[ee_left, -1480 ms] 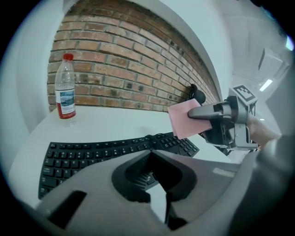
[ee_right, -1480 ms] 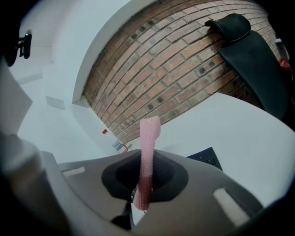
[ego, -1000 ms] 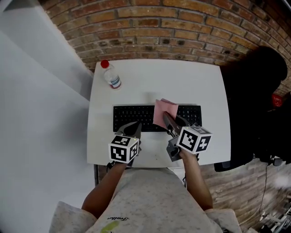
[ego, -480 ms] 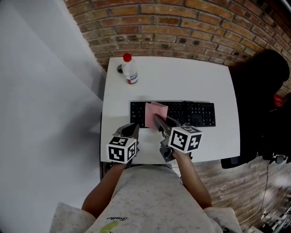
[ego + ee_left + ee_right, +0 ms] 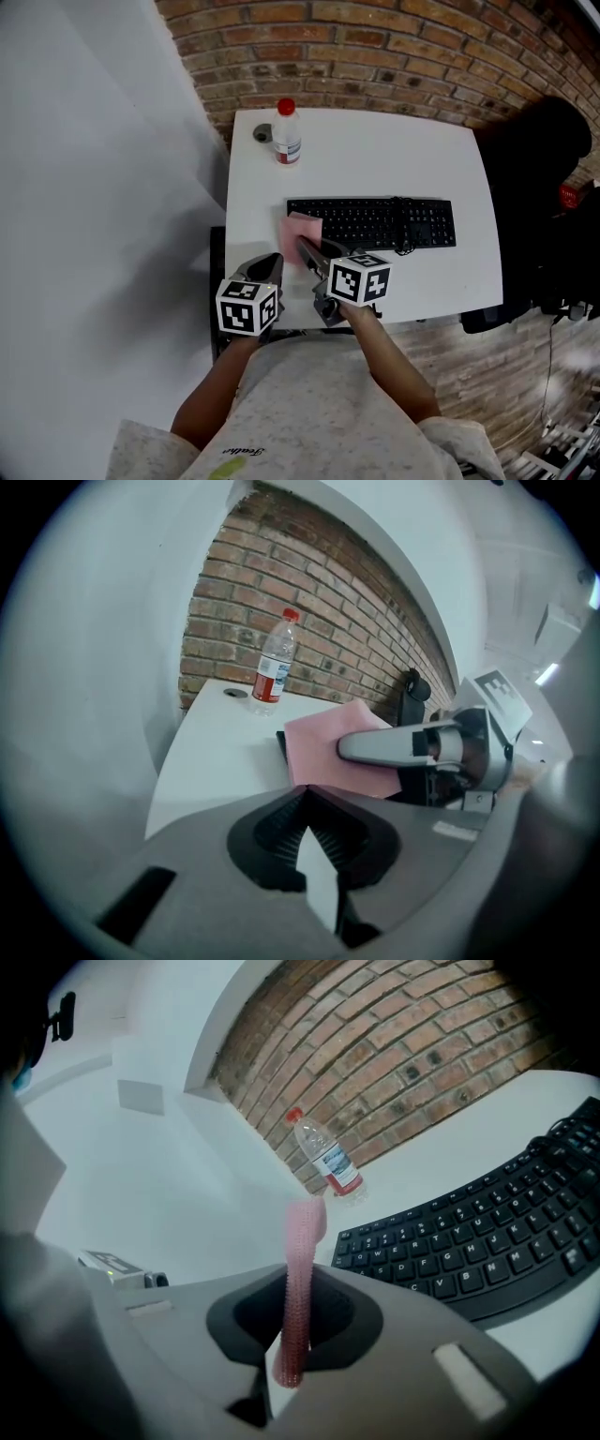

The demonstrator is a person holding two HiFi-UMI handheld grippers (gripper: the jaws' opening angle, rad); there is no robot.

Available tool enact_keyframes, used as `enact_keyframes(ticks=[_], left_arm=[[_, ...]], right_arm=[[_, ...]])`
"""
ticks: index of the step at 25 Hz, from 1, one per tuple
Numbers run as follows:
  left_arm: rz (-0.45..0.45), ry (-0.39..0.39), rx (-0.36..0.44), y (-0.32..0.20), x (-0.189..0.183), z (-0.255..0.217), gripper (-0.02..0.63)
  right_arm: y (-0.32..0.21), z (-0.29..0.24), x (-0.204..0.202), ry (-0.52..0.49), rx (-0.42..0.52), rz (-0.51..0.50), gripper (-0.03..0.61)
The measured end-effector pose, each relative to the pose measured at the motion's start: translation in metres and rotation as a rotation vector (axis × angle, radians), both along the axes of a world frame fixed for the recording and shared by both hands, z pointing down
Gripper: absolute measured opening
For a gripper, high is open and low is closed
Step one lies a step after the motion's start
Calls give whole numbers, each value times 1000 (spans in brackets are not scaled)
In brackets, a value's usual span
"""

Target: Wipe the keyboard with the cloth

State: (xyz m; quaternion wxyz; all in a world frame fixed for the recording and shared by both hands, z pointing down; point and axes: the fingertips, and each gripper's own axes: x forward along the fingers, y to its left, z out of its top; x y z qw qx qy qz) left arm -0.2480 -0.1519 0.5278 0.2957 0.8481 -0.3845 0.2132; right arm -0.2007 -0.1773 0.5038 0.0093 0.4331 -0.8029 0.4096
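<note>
1. The left gripper is held low before the person's body and points forward, jaws closed together with nothing between them.
2. The right gripper angles forward and toward the person's left, jaws clamped on a pink cloth.
3. The left forearm and right forearm are bare and reach forward.

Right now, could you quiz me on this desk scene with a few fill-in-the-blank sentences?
1. The right tongs are shut on a ____ cloth.
2. The cloth is at the keyboard's ____ end.
3. The bottle has a ____ cap.
4. The left tongs hold ____.
Missing words: pink; left; red; nothing.
</note>
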Motion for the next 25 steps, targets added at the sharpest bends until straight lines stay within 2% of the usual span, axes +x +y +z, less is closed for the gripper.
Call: enact_keyframes(ticks=[5,13,25], left_arm=[[33,2,-13,3,-5,1,-9],[97,-5,-6,-1,-1,0,-9],[150,-8,-7,-4,26,5,-9]], right_arm=[[-1,15,-13,24,-25,9,18],[-5,18,-8,54,-36,53,18],[-4,26,24,103,-47,80,19]])
